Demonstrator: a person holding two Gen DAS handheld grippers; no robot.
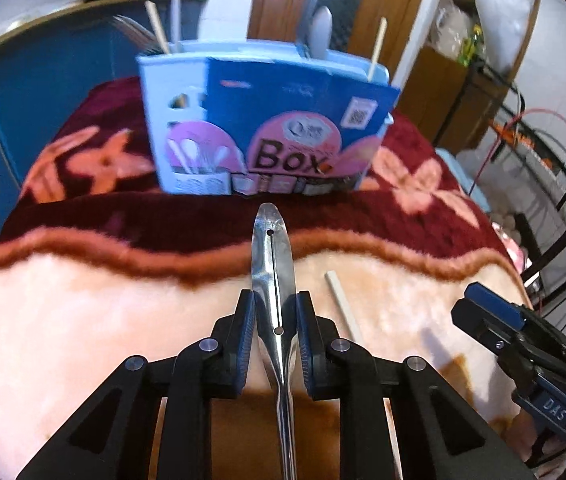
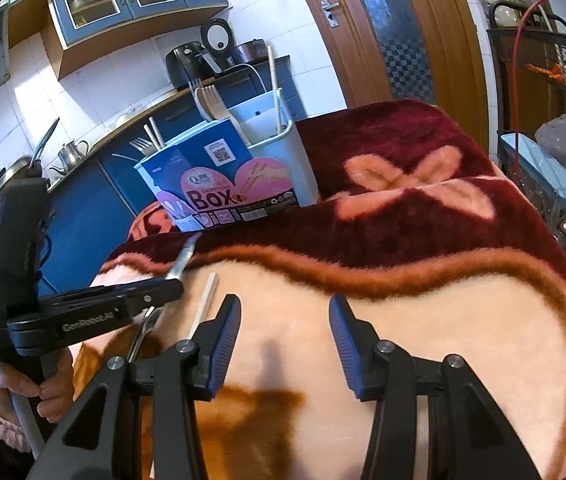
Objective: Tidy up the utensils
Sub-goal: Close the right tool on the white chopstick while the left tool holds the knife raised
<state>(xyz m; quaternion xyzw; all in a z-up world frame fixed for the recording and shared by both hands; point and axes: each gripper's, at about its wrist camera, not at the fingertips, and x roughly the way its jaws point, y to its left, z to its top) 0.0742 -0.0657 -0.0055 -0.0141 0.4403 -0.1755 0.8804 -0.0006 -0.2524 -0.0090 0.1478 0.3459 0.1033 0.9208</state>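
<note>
Spatula (image 1: 274,264), flat and slotted steel, sits between the pads of my left gripper (image 1: 275,330). Pads press its blade from both sides, so I read it as gripped. Blade has one long slot with a small hole at each end, and a rounded tip pointing toward the box (image 1: 267,120). Bright metal, mirror glare, thin edge. Likely slippery in the pads, so I would keep the grip firm.

Step in hand, as I judge it: pick just made, carry to the box comes next. That move calls for lifting clear of the blanket (image 1: 83,320), turning the spatula upright and lowering it into an open compartment. Which end goes down I cannot settle from here.

Spatula is over the pale part of the blanket, near its middle, tip close to the dark red band. Handle runs back under my gripper, out of sight.

Just beside it on the right lies a white stick (image 1: 341,304), flat on the blanket, not yet sorted.

Box stands at the far edge, on the red part, already holding forks, chopsticks and spoons.

My right gripper (image 2: 285,344) hangs open and empty over the pale area.
</note>
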